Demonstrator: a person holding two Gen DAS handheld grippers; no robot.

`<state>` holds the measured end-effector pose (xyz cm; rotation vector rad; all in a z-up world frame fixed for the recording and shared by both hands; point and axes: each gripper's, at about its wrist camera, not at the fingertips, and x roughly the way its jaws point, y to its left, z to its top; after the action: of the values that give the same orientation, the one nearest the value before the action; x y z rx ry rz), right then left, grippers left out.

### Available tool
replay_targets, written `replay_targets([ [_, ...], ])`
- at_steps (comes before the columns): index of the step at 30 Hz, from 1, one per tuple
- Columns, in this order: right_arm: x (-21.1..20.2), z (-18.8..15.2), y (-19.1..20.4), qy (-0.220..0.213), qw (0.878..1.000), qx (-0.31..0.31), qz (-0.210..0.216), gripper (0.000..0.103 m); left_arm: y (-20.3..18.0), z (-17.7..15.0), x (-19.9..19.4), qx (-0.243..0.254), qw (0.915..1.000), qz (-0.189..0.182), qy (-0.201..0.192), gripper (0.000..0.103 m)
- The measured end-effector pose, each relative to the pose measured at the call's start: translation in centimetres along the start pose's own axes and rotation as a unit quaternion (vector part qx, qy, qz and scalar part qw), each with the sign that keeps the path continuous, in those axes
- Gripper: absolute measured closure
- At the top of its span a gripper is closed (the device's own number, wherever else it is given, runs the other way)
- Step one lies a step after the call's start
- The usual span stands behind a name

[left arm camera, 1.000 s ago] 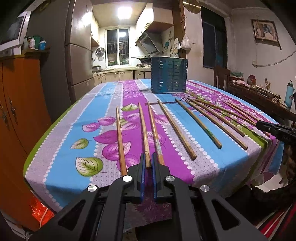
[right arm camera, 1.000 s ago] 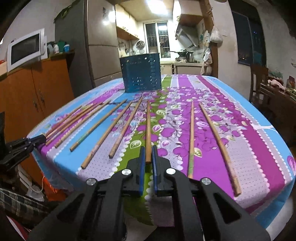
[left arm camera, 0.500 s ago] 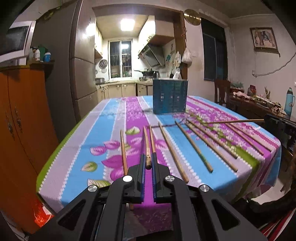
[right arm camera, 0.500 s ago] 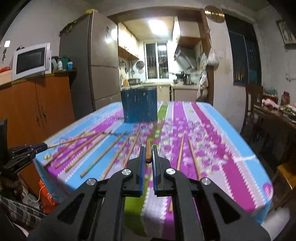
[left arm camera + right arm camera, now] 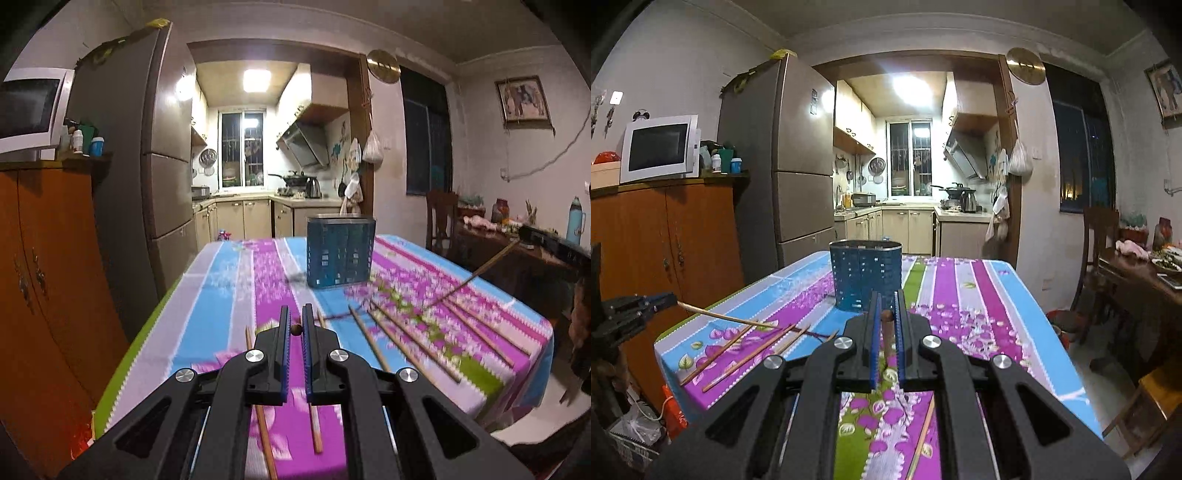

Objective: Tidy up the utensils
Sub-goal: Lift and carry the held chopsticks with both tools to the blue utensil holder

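My left gripper (image 5: 294, 314) is shut on a wooden chopstick (image 5: 294, 329), seen end-on between its blue pads. My right gripper (image 5: 886, 301) is shut on another chopstick (image 5: 886, 332). Both are held above the near edge of the floral tablecloth (image 5: 221, 295). From the left wrist view the right gripper (image 5: 524, 236) shows at far right, its chopstick (image 5: 480, 271) slanting down to the table. From the right wrist view the left gripper (image 5: 670, 298) shows at far left with its chopstick (image 5: 716, 314). A blue perforated utensil holder (image 5: 340, 254) (image 5: 866, 275) stands upright farther back. Several loose chopsticks (image 5: 402, 339) (image 5: 738, 352) lie on the cloth.
An orange wooden cabinet (image 5: 665, 240) with a microwave (image 5: 659, 147) and a tall fridge (image 5: 798, 166) stand left of the table. A wooden chair (image 5: 1104, 236) and a cluttered side table (image 5: 1145, 269) are on the right. The kitchen lies behind.
Both grippers have risen from the table edge, each lifting the near end of its chopstick off the cloth. The far tips still rest on the table.
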<state>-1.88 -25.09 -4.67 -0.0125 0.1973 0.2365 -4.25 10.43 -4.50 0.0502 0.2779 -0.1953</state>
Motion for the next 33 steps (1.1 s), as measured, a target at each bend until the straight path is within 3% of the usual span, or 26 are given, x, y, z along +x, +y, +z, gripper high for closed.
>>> replay_targets([
  [21,3.1,4.9,-0.4,-0.014,0.999,-0.022,0.023,0.097,1.0,8.8,3.0,0.002,0.9990,-0.025,-0.037,0.096],
  [33,5.2,6.8,-1.0,-0.001,0.998,-0.010,0.057,0.097,0.6,11.6,5.0,0.001,0.9970,-0.058,-0.050,0.096],
])
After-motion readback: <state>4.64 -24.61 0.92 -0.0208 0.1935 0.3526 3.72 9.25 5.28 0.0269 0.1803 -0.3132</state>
